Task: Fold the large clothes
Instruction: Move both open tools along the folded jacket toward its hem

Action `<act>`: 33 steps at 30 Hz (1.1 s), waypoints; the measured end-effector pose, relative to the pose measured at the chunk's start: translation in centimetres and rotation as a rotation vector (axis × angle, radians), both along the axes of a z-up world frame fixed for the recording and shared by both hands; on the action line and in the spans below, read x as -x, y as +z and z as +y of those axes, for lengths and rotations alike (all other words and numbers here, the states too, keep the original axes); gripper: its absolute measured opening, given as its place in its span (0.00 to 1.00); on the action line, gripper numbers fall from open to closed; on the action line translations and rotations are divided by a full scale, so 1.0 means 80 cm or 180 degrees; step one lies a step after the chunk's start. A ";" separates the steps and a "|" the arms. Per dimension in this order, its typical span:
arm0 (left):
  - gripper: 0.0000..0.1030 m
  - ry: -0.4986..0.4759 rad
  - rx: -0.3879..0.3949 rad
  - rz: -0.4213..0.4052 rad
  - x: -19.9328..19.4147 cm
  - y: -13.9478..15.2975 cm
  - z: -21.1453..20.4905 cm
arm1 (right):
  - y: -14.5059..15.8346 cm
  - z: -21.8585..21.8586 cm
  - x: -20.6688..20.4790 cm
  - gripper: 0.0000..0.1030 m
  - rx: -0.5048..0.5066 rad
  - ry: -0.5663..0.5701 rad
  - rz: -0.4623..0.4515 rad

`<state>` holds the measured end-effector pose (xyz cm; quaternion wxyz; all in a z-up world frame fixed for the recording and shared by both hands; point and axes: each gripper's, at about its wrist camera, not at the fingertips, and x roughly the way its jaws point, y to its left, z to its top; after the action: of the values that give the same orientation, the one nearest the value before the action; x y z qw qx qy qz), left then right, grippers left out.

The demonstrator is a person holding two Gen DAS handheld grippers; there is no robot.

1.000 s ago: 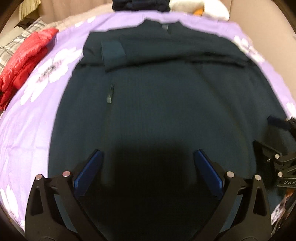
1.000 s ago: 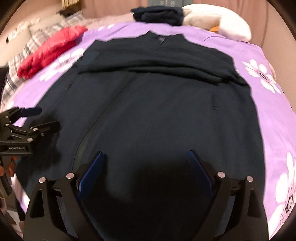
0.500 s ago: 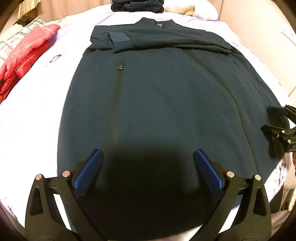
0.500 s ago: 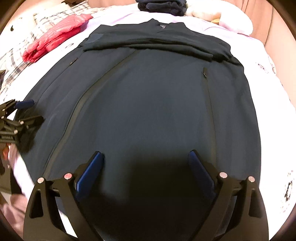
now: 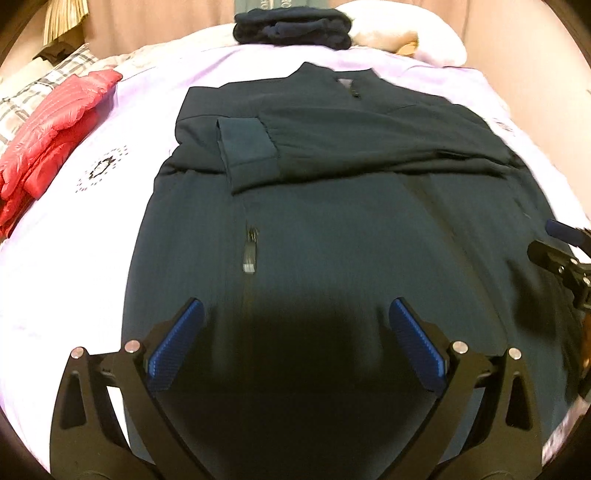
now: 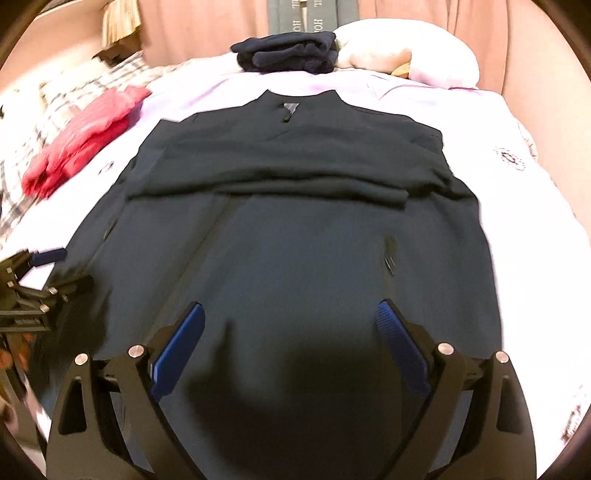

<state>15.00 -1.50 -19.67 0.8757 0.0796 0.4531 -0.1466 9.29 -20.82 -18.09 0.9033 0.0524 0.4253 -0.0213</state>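
Left wrist view: the left gripper (image 5: 295, 339) is spread wide, its blue-padded fingers (image 5: 173, 347) apart above the lower part of a dark jacket (image 5: 332, 236), holding nothing. The jacket lies flat, front up, on a pale lilac bedsheet (image 5: 74, 236), collar toward the far end of the bed. Both sleeves are folded across the chest; a cuff (image 5: 247, 147) rests on the left half of the chest. A pocket zipper pull (image 5: 250, 254) sits below the cuff, just ahead of the left finger. At the right edge of the frame the right gripper (image 5: 561, 247) shows in part over the jacket's side hem; from here its jaws appear apart. A red padded garment (image 5: 51, 136) lies on the sheet left of the jacket, well apart from it. A folded dark garment (image 5: 291, 29) and a cream pillow (image 5: 406, 40) lie beyond the collar.

Right wrist view: the right gripper (image 6: 291, 339) is likewise released, fingers (image 6: 402, 350) wide over the jacket's (image 6: 295, 258) lower half, with nothing between them. The front zipper (image 6: 207, 243) runs diagonally from the folded sleeves toward the lower left. The left gripper (image 6: 40, 273) enters at the left edge beside the jacket's hem, with jaws apart. The red garment (image 6: 81, 140) partly overlaps a checked blanket (image 6: 62, 96). The folded dark garment (image 6: 288, 51) touches the pillow (image 6: 406, 55) at the head of the sheet (image 6: 535, 236).
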 end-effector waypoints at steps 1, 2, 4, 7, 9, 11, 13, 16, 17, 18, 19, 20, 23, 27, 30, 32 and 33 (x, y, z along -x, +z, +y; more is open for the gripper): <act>0.98 0.0020 -0.0042 0.0017 -0.006 -0.005 -0.002 | -0.005 0.000 -0.007 0.91 0.0016 -0.0014 0.0023; 0.98 0.0033 -0.0088 0.0055 -0.014 -0.012 -0.003 | -0.012 0.000 -0.017 0.91 0.0055 -0.0013 0.0077; 0.98 0.0038 -0.0114 0.0114 -0.021 -0.022 0.001 | -0.029 -0.002 -0.030 0.91 0.0188 -0.0024 0.0222; 0.98 0.0005 -0.0055 0.0073 -0.017 -0.024 0.014 | -0.037 -0.012 -0.025 0.91 0.0144 -0.0013 0.0224; 0.98 0.0018 -0.0032 0.0063 -0.013 -0.025 0.029 | -0.036 -0.023 -0.016 0.92 0.0098 -0.0049 0.0204; 0.98 0.0074 -0.0021 0.0069 -0.010 -0.024 0.043 | -0.036 -0.040 -0.006 0.92 -0.0017 -0.0117 0.0200; 0.98 0.0187 0.0022 0.0096 -0.007 -0.022 0.065 | -0.035 -0.059 0.008 0.92 0.0065 -0.0350 0.0252; 0.98 0.0371 0.0014 0.0098 0.003 -0.014 0.091 | -0.029 -0.085 0.031 0.92 0.0051 -0.0568 0.0256; 0.98 0.0444 0.0018 0.0087 0.010 -0.009 0.100 | -0.022 -0.092 0.044 0.92 0.0114 -0.0643 0.0230; 0.98 0.0470 0.0089 0.0079 0.017 -0.005 0.106 | -0.015 -0.094 0.054 0.92 0.0156 -0.0664 0.0191; 0.98 0.0471 0.0158 0.0070 0.022 -0.001 0.108 | -0.011 -0.094 0.061 0.92 0.0169 -0.0658 0.0161; 0.98 0.0459 0.0229 0.0056 0.030 0.003 0.109 | -0.004 -0.091 0.074 0.92 0.0154 -0.0616 0.0115; 0.98 0.0288 0.0266 -0.0038 0.057 0.011 0.092 | 0.005 -0.066 0.100 0.92 0.0107 -0.0366 0.0023; 0.98 -0.0020 0.0067 -0.0057 0.080 -0.002 0.057 | -0.013 -0.027 0.117 0.92 0.0229 -0.0085 0.0121; 0.98 -0.0072 -0.0049 0.0001 0.091 -0.021 0.046 | -0.035 -0.011 0.124 0.92 0.0296 -0.0021 0.0257; 0.98 -0.0080 -0.0044 -0.0050 0.103 -0.022 0.049 | -0.039 -0.009 0.138 0.92 0.0280 -0.0026 0.0215; 0.98 -0.0077 0.0004 -0.0026 0.110 -0.022 0.055 | -0.039 -0.010 0.144 0.93 0.0264 -0.0021 0.0212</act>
<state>6.19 2.91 -21.39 0.8758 0.0850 0.4485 -0.1571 -2.21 -21.61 -21.22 0.8899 0.0156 0.4537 -0.0436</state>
